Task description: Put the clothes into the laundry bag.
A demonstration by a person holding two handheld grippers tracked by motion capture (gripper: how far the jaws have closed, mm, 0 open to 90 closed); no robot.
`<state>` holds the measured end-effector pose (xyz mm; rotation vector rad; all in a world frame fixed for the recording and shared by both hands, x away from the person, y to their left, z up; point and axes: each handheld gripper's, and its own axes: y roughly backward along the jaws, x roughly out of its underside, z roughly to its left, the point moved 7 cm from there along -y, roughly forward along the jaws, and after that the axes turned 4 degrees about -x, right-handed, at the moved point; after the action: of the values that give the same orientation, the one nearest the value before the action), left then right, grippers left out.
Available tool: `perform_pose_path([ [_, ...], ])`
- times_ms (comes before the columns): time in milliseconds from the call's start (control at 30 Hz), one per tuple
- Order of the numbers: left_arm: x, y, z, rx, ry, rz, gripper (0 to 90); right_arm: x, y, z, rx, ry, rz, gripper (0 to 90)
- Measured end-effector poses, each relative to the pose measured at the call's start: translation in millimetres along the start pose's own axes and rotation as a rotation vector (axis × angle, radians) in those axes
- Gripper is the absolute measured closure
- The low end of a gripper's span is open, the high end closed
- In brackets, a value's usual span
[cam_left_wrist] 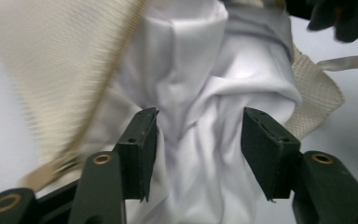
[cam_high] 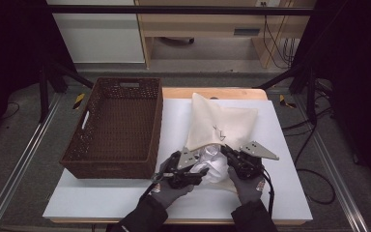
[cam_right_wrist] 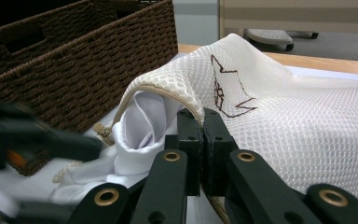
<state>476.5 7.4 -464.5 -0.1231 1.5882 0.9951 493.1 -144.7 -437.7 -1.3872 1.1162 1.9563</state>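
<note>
While the right gripper (cam_right_wrist: pixel 200 140) has its fingers pressed together on the zippered rim of the cream mesh laundry bag (cam_right_wrist: pixel 298 121), holding the mouth lifted, the left gripper (cam_left_wrist: pixel 198 149) has its fingers apart on either side of a fold of the crumpled white cloth garment (cam_left_wrist: pixel 205 93), not yet closed on it. In the high view the two grippers meet near the front of the table (cam_high: pixel 290 145), the left gripper (cam_high: pixel 186 171) just left of the white garment (cam_high: pixel 215 166) and the right gripper (cam_high: pixel 239 162) just right of it, with the bag (cam_high: pixel 222 121) stretching away toward the far side. The garment lies at the bag's mouth, part inside and part spilling out onto the near table.

The step looks like feeding the garment into the bag, though drawing it out cannot be ruled out. To do it well, the right gripper should keep the rim raised and taut so the opening stays wide. The left fingers should close on a thick fold, not a single layer, and should avoid catching the mesh edge beside them. The brown woven wicker basket (cam_high: pixel 118 123) stands at the left, just beside the bag and clear of the work.
</note>
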Motion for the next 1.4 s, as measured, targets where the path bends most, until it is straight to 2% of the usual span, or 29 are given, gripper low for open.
perform_pose_path([
  [67, 3.8, 17.8, 9.7, -0.019, 0.020, 0.005, 42.1, 0.2, -1.0, 1.2, 0.001, 0.001, 0.001, 88.2],
  [200, 22.1, 31.4, 22.5, -0.073, 0.026, 0.048, 41.5, 0.0, -0.9, 0.9, 0.004, 0.002, 0.002, 88.2],
  [267, 35.6, 29.9, 27.2, -0.109, 0.026, 0.090, 41.5, 0.2, -1.0, 1.2, 0.006, 0.003, 0.003, 88.2],
  [367, 50.5, 22.6, 34.2, -0.134, 0.051, 0.130, 42.0, 0.3, -1.0, 1.4, 0.004, 0.001, 0.002, 88.2],
  [433, 55.7, 17.7, 36.0, -0.149, 0.041, 0.150, 44.4, 0.3, -1.0, 1.3, 0.004, 0.002, 0.003, 88.2],
  [533, 59.3, 10.6, 34.1, -0.149, 0.021, 0.172, 48.0, 0.4, -1.0, 0.7, 0.004, 0.003, 0.003, 88.2],
  [633, 60.4, 3.0, 35.1, -0.147, 0.029, 0.177, 56.6, 0.4, -0.9, 1.0, 0.004, 0.003, 0.004, 88.2],
  [667, 60.8, 1.3, 36.1, -0.136, 0.029, 0.183, 59.6, 0.3, -1.0, 1.2, 0.003, 0.002, 0.003, 88.2],
  [700, 60.5, -0.2, 36.1, -0.131, 0.038, 0.179, 67.1, 0.3, -1.0, 1.1, 0.004, 0.003, 0.004, 88.2],
  [767, 59.5, -1.2, 36.1, -0.111, 0.043, 0.174, 76.6, 0.4, -1.2, 1.1, 0.003, 0.004, 0.004, 88.2],
  [833, 58.6, 0.5, 34.8, -0.103, 0.045, 0.171, 82.6, 0.4, -1.2, 1.0, 0.002, 0.003, 0.005, 88.2],
  [933, 56.0, 10.8, 31.8, -0.088, 0.041, 0.163, 84.6, 0.0, -0.3, 0.5, 0.002, 0.006, 0.003, 88.2],
  [1000, 55.6, 23.5, 27.3, -0.073, 0.024, 0.164, 84.9, -0.1, 0.2, 1.1, -0.004, 0.004, 0.006, 88.2],
  [1133, 62.8, 41.0, 17.2, -0.046, 0.014, 0.169, 84.9, -0.5, -0.5, 5.2, -0.020, 0.009, 0.011, 88.0],
  [1267, 72.3, 39.2, 15.4, -0.049, 0.008, 0.178, 83.3, 1.0, -4.1, 13.0, -0.033, 0.024, 0.036, 86.4],
  [1400, 80.8, 34.6, 18.2, -0.035, 0.034, 0.167, 82.6, -0.1, -3.6, 16.9, -0.041, 0.044, 0.049, 75.1],
])
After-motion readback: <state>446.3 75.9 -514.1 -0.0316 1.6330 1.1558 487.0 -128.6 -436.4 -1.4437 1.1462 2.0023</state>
